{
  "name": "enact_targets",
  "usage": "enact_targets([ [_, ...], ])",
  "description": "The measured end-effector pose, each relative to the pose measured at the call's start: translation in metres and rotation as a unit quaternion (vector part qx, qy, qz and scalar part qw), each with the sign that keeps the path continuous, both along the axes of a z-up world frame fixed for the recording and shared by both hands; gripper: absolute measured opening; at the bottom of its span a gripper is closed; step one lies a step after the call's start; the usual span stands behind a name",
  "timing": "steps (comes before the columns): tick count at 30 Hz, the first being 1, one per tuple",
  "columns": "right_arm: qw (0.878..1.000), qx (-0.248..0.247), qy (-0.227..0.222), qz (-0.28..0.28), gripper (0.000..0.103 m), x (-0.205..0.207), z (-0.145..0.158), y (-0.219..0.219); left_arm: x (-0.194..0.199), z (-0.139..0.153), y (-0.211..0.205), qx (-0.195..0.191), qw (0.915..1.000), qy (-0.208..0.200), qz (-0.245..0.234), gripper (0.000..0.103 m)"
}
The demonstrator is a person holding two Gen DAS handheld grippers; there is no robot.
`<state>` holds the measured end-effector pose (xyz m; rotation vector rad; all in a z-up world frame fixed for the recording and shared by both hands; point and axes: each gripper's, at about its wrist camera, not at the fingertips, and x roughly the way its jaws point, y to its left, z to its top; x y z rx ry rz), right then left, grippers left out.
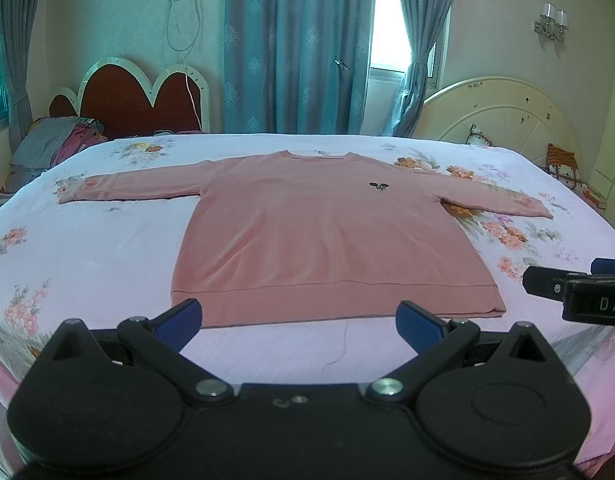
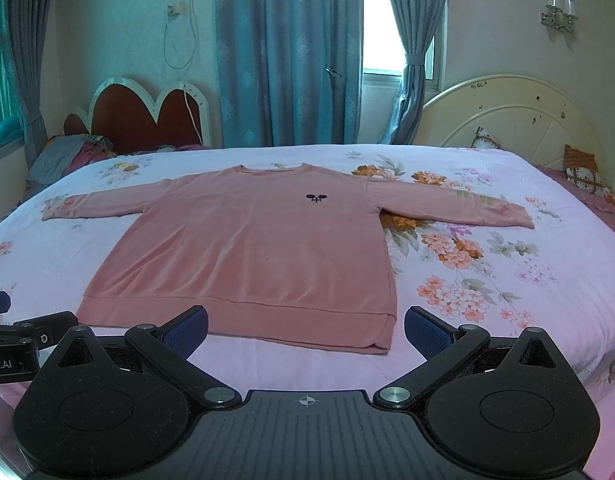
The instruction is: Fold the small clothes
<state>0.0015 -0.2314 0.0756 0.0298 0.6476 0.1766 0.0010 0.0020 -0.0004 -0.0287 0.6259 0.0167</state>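
Pink knit, a small long-sleeved sweater (image 1: 327, 236) lies flat and face up on the floral bedsheet (image 1: 107, 248), its sleeves spread out to either side and its neck opening toward the far edge of the bed, with a small dark emblem (image 1: 378, 187) stitched on the chest. The ribbed hem runs along the near side, closest to me. My left tongs (image 1: 299, 318) hang just short of that hem with their blue pads spread wide, gripping nothing; the hem shows between the two fingers, and I cannot tell whether either pad touches the cloth. My right tongs (image 2: 306, 330) are likewise released, fingers wide apart, facing the hem's right corner, again with nothing between the pads. From the left view, the tip of my right tool pokes in at the right edge, above the sheet and beside the sweater's lower corner. Behind the bed stand a red scalloped headboard (image 1: 139, 100) and a cream rounded headboard (image 1: 503, 116), with blue-grey curtains (image 1: 295, 48) hanging between them beside a bright window.
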Motion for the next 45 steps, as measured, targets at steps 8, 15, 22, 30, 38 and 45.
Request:
enact_targets([
  [8,1.000,-0.001,-0.001,0.000,0.103,0.0004,0.0016,0.0002,0.0001,-0.0002,-0.0008,0.001,1.0000,0.000,0.000,0.103],
  [15,1.000,-0.003,-0.002,0.002,0.103,0.0006,0.0022,-0.0001,0.0008,-0.0004,-0.0009,0.001,1.0000,0.000,0.000,0.103],
  [22,1.000,-0.003,-0.003,0.001,0.103,0.0010,0.0026,0.0001,0.0002,-0.0012,-0.0016,0.003,1.0000,-0.001,0.001,0.103],
  [30,1.000,-0.003,-0.003,0.001,0.103,0.0011,0.0062,0.0015,-0.0001,0.0003,-0.0017,0.004,1.0000,-0.003,0.001,0.103],
  [38,1.000,-0.003,-0.002,0.001,0.103,0.0006,0.0063,0.0008,-0.0002,0.0001,-0.0018,0.005,1.0000,-0.003,0.001,0.103],
  [45,1.000,-0.002,0.000,0.000,0.103,0.0019,0.0065,-0.0038,0.0000,-0.0006,-0.0021,0.006,1.0000,-0.002,0.001,0.103],
])
